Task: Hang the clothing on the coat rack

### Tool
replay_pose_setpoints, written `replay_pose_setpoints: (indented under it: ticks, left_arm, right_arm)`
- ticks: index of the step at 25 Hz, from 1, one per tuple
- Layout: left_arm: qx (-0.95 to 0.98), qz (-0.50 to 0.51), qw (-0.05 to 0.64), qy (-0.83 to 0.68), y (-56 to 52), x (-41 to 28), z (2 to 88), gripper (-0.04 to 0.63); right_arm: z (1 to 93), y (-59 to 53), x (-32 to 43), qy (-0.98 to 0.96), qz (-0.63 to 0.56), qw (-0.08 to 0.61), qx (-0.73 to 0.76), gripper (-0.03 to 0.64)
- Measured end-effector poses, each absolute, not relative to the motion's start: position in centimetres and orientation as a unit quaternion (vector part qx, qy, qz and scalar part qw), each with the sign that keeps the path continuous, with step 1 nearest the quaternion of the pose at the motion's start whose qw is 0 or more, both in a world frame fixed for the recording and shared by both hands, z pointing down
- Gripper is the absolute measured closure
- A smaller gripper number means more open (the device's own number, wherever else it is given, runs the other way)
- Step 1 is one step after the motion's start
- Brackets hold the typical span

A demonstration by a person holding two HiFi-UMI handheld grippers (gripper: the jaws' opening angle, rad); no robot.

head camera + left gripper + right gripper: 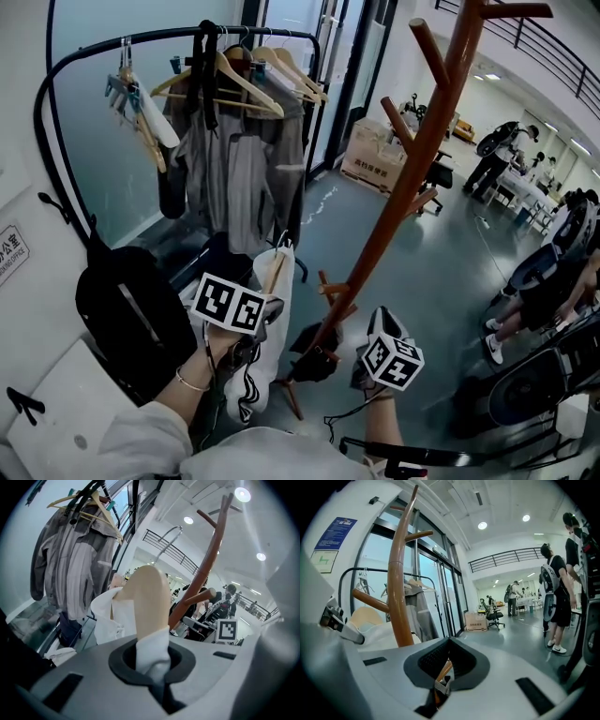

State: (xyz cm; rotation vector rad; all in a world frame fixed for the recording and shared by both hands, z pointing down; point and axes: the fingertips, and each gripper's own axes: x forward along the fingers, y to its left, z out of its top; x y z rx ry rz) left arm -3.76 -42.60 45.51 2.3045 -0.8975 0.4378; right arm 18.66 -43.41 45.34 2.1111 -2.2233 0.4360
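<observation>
White garment (274,281) on its wooden hanger (150,597) hangs beside the coat rack (394,197), soft and light; we judge the stiff hanger the better hold. Left gripper (157,674) pinches its cloth; right gripper (439,686) clamps a thin wooden piece (443,670).

You're working under bright, even light from ceiling lamps (242,494) and a glass wall (377,559). Both gripper views bulge, darkening to black corners; the nearby clothing (152,656) looks soft.
</observation>
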Motion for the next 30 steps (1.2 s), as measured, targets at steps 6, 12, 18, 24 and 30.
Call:
replay_pose_setpoints:
  ticks: [6,12,18,24,30]
  left_arm:
    - [0.877,0.173,0.287,-0.344,-43.6,-3.7,43.9,0.581]
    - [0.88,0.187,0.259,-0.352,-44.9,-4.2,41.9,0.581]
    - [0.879,0.181,0.247,-0.364,-46.1,-4.9,39.9,0.581]
    - [0.887,0.175,0.231,-0.359,-46.2,-4.5,37.7,0.581]
    - [0.894,0.175,0.211,-0.353,-46.4,-3.8,35.5,0.581]
  right_arm:
    - [44.5,-43.7,19.1,-0.722,0.137,0.026,0.678,0.594]
    - [43.3,-44.2,19.4,-0.732,0.133,0.033,0.668,0.594]
    - [42.3,-44.8,19.4,-0.735,0.127,0.043,0.664,0.594]
    - [41.5,-45.3,19.4,-0.738,0.121,0.042,0.662,0.594]
    - [40.4,-45.6,19.5,-0.739,0.114,0.038,0.663,0.594]
